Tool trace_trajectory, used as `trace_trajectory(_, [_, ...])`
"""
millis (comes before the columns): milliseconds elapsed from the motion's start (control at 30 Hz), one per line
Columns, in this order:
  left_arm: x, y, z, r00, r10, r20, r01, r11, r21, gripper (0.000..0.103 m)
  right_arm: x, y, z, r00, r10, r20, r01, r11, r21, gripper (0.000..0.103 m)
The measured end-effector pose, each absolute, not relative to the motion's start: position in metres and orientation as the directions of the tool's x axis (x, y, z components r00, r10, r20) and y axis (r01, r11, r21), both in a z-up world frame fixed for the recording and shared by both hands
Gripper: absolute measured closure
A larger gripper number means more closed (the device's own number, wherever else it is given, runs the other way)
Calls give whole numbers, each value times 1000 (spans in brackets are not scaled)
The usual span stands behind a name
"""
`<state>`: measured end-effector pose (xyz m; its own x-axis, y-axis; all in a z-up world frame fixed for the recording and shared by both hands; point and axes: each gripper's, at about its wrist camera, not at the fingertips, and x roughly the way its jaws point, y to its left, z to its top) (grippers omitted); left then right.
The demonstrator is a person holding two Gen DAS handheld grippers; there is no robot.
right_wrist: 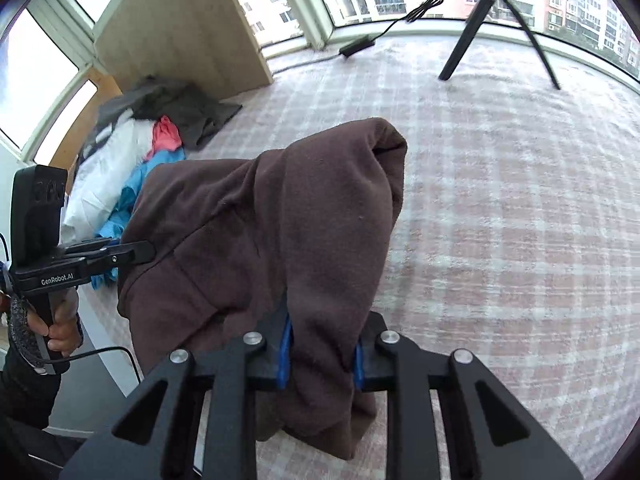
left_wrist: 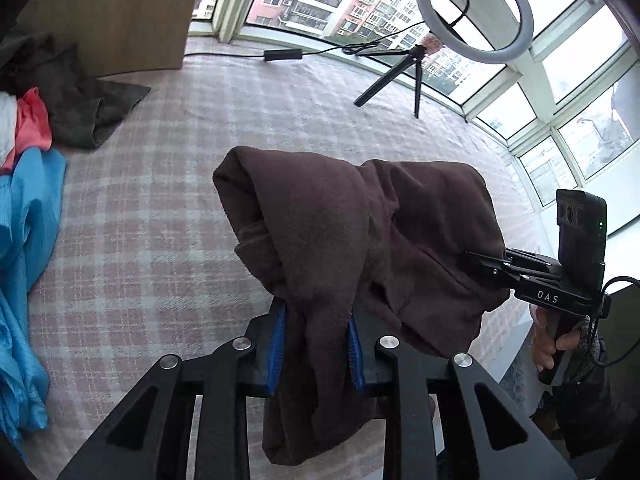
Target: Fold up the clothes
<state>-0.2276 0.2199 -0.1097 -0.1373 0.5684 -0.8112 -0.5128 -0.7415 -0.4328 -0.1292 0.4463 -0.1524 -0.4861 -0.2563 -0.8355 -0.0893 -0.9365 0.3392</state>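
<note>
- Pink-and-white checked bedding (left_wrist: pixel 168 216) spreads under a curved bay of windows, with a ring light (left_wrist: pixel 474 10) on a small tripod at the far side.
- Both grippers hold one brown fleece garment (left_wrist: pixel 360 232) up off the bedding; it hangs bunched between them, its long axis running from one hand across to the other.
- The left gripper (left_wrist: pixel 318 344) is clamped on a thick fold, blue pads pressing from both sides, and fabric drops below the fingers.
- The right gripper (right_wrist: pixel 322 344) is clenched on the opposite end the same way (each one shows side-on in the other's camera).
- Neither hand is nearer: each has an end, and the slack middle sags toward the person.
- My guess is that the garment wants drawing apart along that axis and lowering flat onto the open bedding ahead.
- A heap of other clothes (right_wrist: pixel 132 148), blue, coral, white and grey, lies well off to the left.
</note>
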Motion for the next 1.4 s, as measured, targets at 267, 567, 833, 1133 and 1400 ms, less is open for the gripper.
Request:
trace_trajectory(267, [-243, 350, -89, -93, 620, -779, -630, -643, -435, 78, -102, 550, -111, -545, -112, -831, -231, -933, 277, 81])
trace_trajectory(567, [-271, 513, -110, -26, 648, -761, -665, -580, -471, 79, -122, 691, -126, -503, 26, -864, -426, -877, 221, 81])
trace_trajectory(833, [-301, 568, -138, -2, 649, -761, -632, -590, -502, 79, -149, 764, -154, -457, 35, -889, -471, -857, 208, 81])
trace_trajectory(1133, [-323, 593, -156, 36, 679, -733, -597, -573, -561, 79, -168, 793, -165, -424, 41, -905, -492, -849, 192, 82])
trace_trajectory(1400, [-332, 614, -163, 55, 699, -713, -598, -549, -584, 79, -190, 828, -154, -429, 109, -897, -516, -844, 144, 82])
